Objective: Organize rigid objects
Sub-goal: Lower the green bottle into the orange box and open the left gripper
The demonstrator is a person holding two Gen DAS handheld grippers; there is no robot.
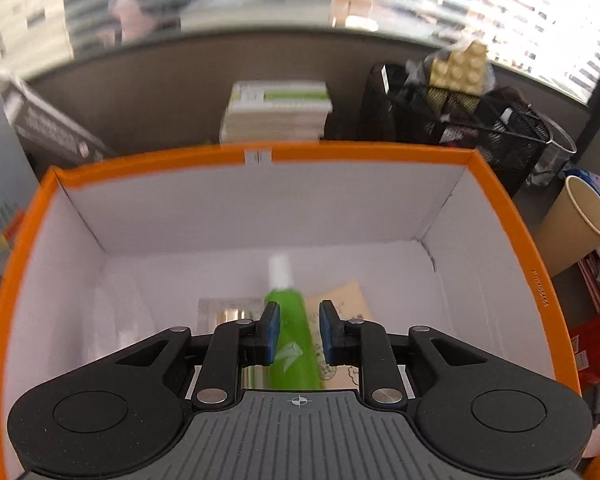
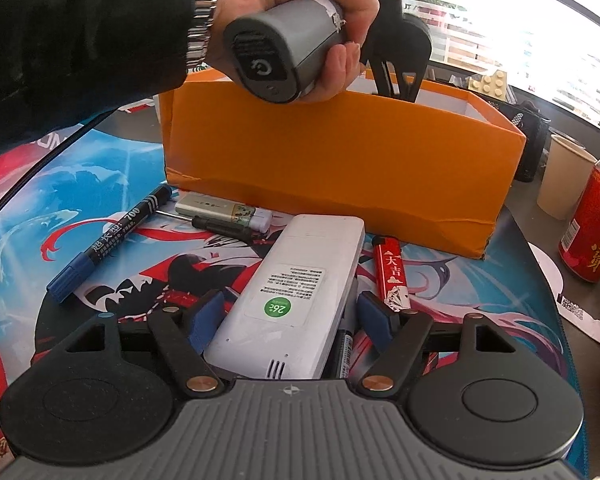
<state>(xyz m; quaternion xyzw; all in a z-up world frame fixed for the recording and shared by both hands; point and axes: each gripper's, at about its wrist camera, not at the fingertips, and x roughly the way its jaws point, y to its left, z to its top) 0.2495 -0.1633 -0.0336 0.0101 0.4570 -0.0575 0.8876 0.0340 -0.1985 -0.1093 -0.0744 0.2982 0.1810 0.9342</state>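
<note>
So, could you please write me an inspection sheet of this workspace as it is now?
Surface: printed mat, crowded.
Job's things: orange box holds a green bottle; white remote, blue marker, screwdriver and red lighter lie on the mat.
Clutter: paper cup, red can.
Grippers: left gripper is inside the box, open, with the bottle between its fingers; right gripper is open around the remote, not pressing.
Cables: one seems to lie in the black mesh organiser.
Surroundings: stacked packs behind the box; bright, blurred window.
</note>
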